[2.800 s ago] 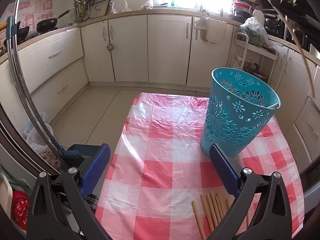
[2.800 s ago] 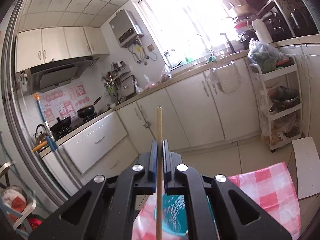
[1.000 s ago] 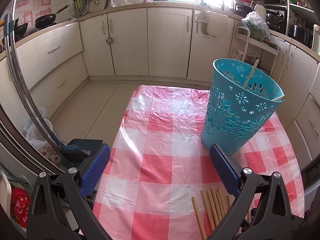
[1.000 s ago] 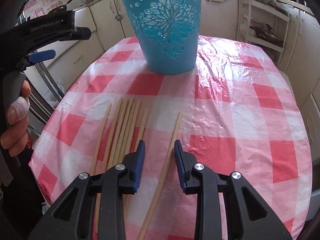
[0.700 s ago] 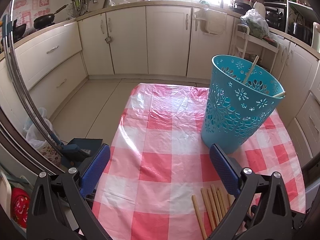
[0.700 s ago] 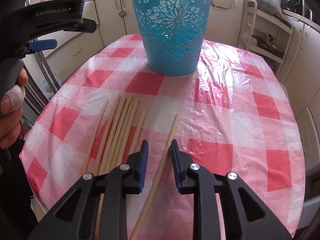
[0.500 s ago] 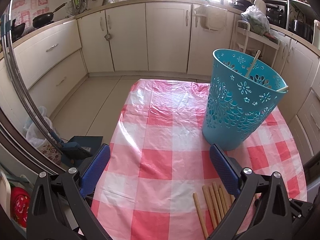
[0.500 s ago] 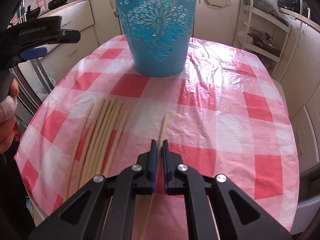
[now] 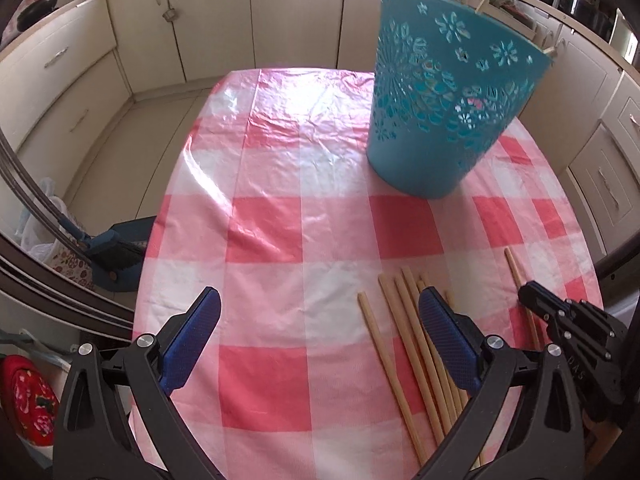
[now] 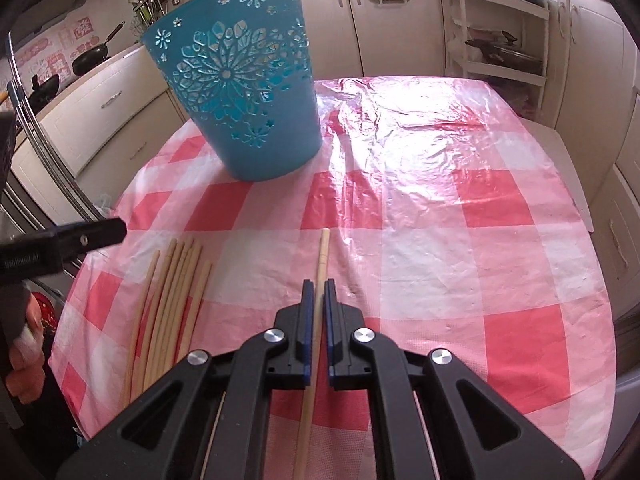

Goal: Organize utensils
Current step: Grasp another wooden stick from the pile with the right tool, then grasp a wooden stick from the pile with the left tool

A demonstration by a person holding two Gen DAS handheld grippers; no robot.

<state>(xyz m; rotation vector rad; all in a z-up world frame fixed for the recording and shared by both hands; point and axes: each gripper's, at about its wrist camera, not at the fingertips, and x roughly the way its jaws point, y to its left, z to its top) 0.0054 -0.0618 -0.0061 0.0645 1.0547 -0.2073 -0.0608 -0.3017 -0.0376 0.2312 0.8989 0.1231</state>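
Right wrist view: right gripper (image 10: 315, 286) was pinched shut on a single wooden chopstick (image 10: 322, 254), whose tip reached past the pads over the red-and-white checked tablecloth (image 10: 460, 232); whether it was lifted off the cloth was unclear. A bundle of loose chopsticks (image 10: 170, 300) lay to its left, a teal cut-out basket (image 10: 240, 92) ahead and left. Left gripper (image 9: 318, 322) stood spread wide and empty, the bundle (image 9: 404, 320) passing under its right finger (image 9: 446, 334), the basket (image 9: 444, 96) ahead and right.

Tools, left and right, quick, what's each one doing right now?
Left tool: open, holding nothing, above the checked tablecloth.
Right tool: closed on a single chopstick.
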